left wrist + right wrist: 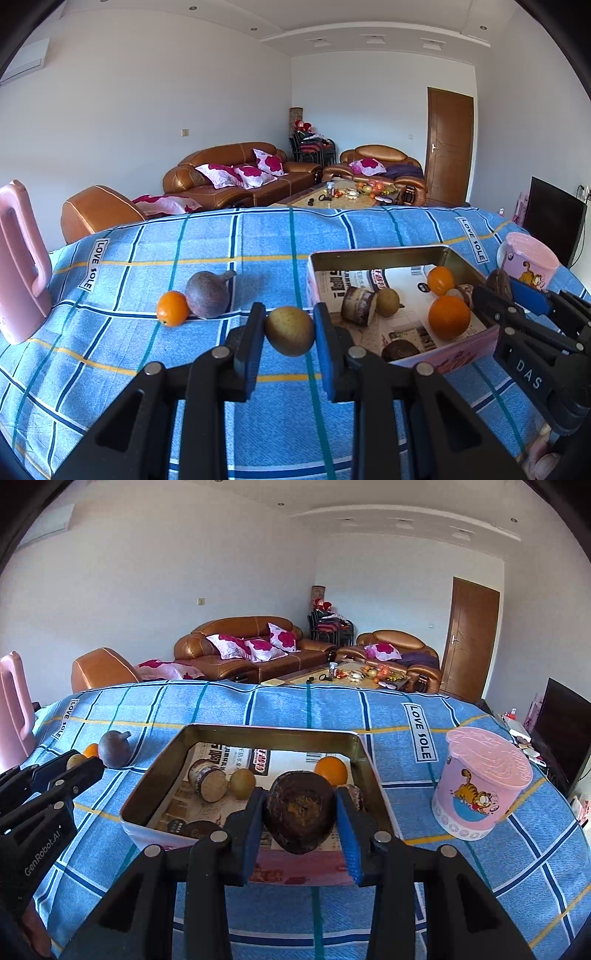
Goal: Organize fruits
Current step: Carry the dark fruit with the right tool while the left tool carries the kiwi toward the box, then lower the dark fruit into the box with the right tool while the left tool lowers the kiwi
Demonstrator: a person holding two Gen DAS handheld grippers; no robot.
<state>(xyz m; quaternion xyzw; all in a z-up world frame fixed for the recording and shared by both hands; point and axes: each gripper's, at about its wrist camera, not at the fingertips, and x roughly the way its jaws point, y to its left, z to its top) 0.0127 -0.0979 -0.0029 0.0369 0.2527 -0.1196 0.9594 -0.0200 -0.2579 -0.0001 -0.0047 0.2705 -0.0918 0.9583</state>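
My left gripper (290, 334) is shut on a small yellow-brown fruit (290, 335), held above the blue checked cloth just left of the metal tin (380, 255). My right gripper (300, 818) is shut on a dark brown fruit half (299, 818), held over the near edge of the tin (273, 732). Inside the paper-lined tin lie an orange (330, 771), a yellow-brown fruit (242, 783) and a cut purple-skinned piece (208, 781). On the cloth to the left sit a small orange (172, 308) and a purple passion fruit (208, 294).
A pink lidded tub with a cartoon cat (480, 782) stands right of the tin. A pink jug (20, 258) stands at the table's left edge. Sofas and a cluttered coffee table fill the room behind. A hand (543, 461) shows at the lower right of the left wrist view.
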